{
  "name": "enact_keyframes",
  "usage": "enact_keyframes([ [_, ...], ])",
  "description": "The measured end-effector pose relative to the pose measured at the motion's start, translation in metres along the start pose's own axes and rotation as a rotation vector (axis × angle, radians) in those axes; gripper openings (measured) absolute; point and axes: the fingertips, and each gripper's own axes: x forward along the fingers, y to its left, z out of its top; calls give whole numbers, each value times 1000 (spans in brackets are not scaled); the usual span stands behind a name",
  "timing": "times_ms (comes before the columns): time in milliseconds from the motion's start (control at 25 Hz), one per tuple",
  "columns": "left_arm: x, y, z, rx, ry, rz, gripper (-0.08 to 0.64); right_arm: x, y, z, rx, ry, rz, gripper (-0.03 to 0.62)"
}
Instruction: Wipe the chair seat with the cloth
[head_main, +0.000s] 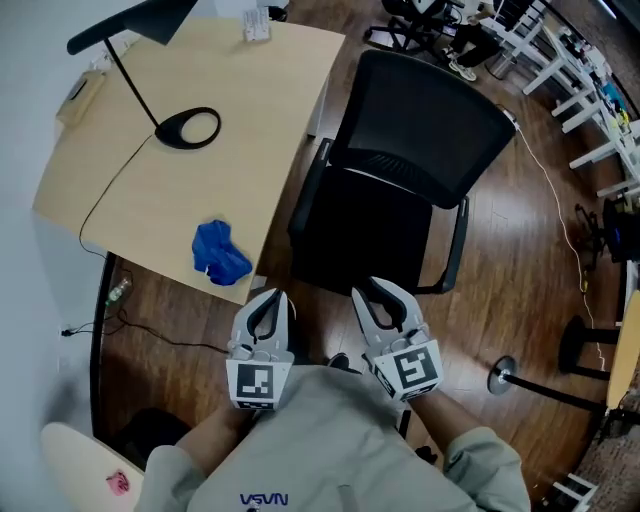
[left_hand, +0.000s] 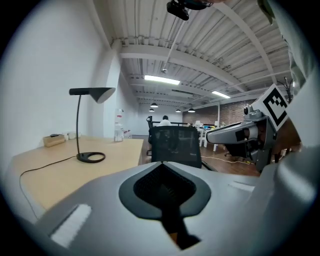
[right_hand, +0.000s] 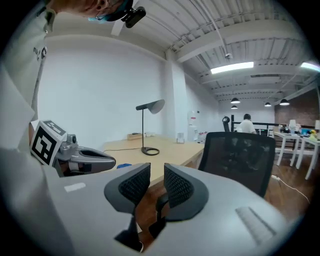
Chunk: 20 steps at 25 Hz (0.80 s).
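We are holding both grippers low in front of our body, just short of the black office chair (head_main: 405, 170), with its seat (head_main: 365, 245) lying directly ahead of them. The left gripper (head_main: 268, 302) is showing its jaws pressed together with nothing between them, as its own view confirms. The right gripper (head_main: 381, 296) is standing with its jaws slightly apart, a narrow gap between the ribbed pads (right_hand: 132, 184), and it is gripping nothing; through the gap we are seeing only the wooden floor (head_main: 500, 260).

The blue cloth (head_main: 219, 252) is lying crumpled on the pale wooden desk (head_main: 240, 120), near the desk's front edge, to the left of the chair and just beyond the left gripper. The chair is sitting close beside the desk, its left armrest (head_main: 305, 195) almost at the desk's edge.

Farther back on the desk a black lamp (head_main: 140, 20) is standing on a ring-shaped base, its cord trailing across the top towards the front edge. A small box (head_main: 80, 95) is resting at the far left corner. On the floor to the right, a white cable (head_main: 560, 220) is running past the chair, and a round metal foot (head_main: 503, 375) is resting nearby. White tables (head_main: 580, 70) are crowding the far right.
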Motion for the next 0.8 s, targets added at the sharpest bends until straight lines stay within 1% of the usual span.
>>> enact_keyframes([
  [200,-15,93,-12,-57,10,162,4,94,59,22,-59,35,173,90],
  [360,-29,154,-22,-82,11,284,5,154,103,22,-97,74,282,115],
  [520,-45,200,-36,-122,9,408,5,201,148,0,-124,136,395,146],
  [600,-50,215,-47,-147,22,454,3,221,166,-17,-132,175,437,161],
  [720,-50,230,-65,-175,38,492,4,247,185,-46,-158,226,476,164],
  [760,-50,233,-72,-185,44,498,7,253,191,-56,-172,240,487,184],
  [800,-49,235,-78,-195,48,504,14,259,196,-65,-185,254,498,186],
])
